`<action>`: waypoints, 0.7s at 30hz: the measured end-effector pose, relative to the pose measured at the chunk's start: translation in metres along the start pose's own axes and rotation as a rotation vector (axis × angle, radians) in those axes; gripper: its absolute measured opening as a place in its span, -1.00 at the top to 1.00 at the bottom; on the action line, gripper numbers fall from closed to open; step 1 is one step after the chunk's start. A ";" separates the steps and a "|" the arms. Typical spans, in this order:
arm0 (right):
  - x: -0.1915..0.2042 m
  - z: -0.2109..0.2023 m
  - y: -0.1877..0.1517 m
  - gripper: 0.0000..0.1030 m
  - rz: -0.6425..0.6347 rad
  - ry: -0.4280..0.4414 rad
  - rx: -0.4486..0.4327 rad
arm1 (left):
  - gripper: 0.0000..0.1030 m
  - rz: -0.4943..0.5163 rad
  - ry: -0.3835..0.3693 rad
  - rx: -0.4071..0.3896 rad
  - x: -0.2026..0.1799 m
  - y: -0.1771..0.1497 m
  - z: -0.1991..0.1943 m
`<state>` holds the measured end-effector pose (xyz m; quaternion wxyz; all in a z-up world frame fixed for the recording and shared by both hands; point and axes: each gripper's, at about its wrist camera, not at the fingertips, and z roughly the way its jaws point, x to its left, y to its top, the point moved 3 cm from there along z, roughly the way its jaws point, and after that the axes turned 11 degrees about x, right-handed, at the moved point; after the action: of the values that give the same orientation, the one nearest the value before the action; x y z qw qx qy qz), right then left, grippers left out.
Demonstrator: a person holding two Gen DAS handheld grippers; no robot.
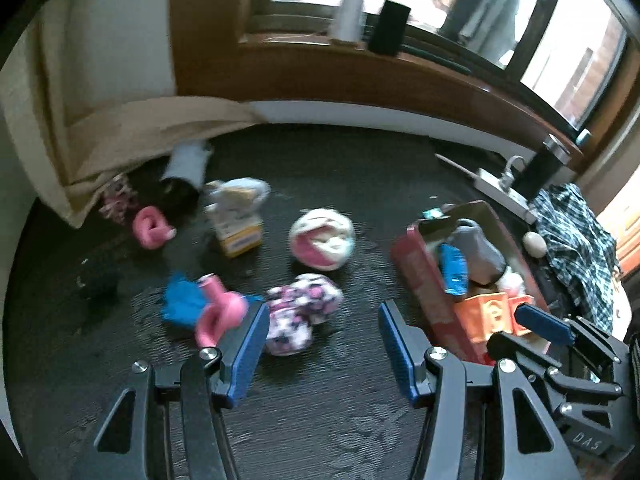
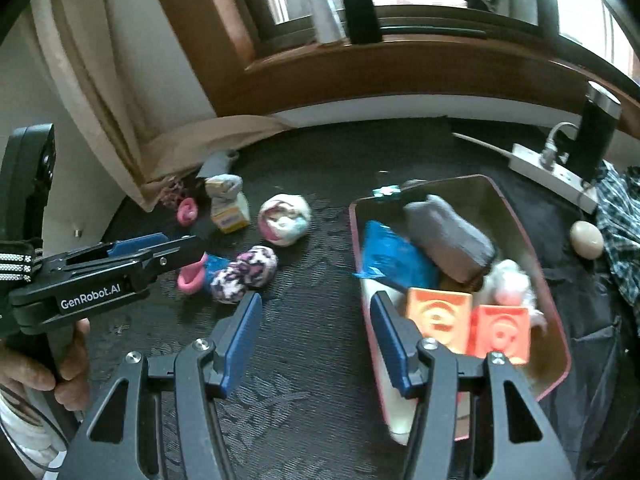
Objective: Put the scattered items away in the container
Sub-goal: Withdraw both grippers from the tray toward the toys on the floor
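Right now the red container (image 2: 560, 344) sits on the dark carpet (image 2: 312, 360), already holding a grey bundle (image 2: 448, 236), a blue packet (image 2: 392, 258), two orange boxes (image 2: 440, 318) and a pale fluffy item (image 2: 510, 284). Left of the container, well apart from it, the scattered items lie loose: a pink-and-white ball (image 2: 285, 219) nearest, a pink-black-white patterned sock roll (image 2: 246, 274) nearer the camera than the ball, a pink ring-shaped toy (image 1: 220, 312) touching a blue cloth (image 1: 182, 304) beyond the roll, then a small yellow-and-white box (image 2: 232, 216) with a pale bundle on top, and another pink toy (image 1: 154, 228) farthest from the container by the beige curtain (image 2: 120, 120). The right gripper (image 2: 316, 344) hangs released over bare carpet just left of the container's near edge, nothing between its blue pads. The left gripper (image 1: 322, 344) is likewise released and empty, further left of the container, near the sock roll. Right of the container lie a pale egg-shaped thing (image 2: 587, 239), a white power strip (image 2: 552, 176) and a plaid cloth (image 2: 624, 232)
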<state>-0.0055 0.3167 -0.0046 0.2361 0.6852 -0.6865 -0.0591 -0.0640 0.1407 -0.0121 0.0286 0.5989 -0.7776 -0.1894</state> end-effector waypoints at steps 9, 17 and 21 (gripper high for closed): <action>0.046 0.030 0.010 -0.18 -0.025 0.018 0.035 | -0.13 -0.078 0.030 0.011 0.074 -0.012 -0.005; 0.074 0.057 0.016 -0.18 -0.019 0.012 0.075 | -0.13 -0.131 0.034 0.033 0.129 -0.016 0.003; 0.082 0.066 0.020 -0.18 -0.008 -0.003 0.088 | -0.13 -0.141 0.009 0.052 0.144 -0.013 0.012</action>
<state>-0.0462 0.2223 -0.0351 0.2044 0.6975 -0.6862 -0.0306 -0.0960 0.0051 -0.0538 0.0031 0.6537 -0.7379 -0.1679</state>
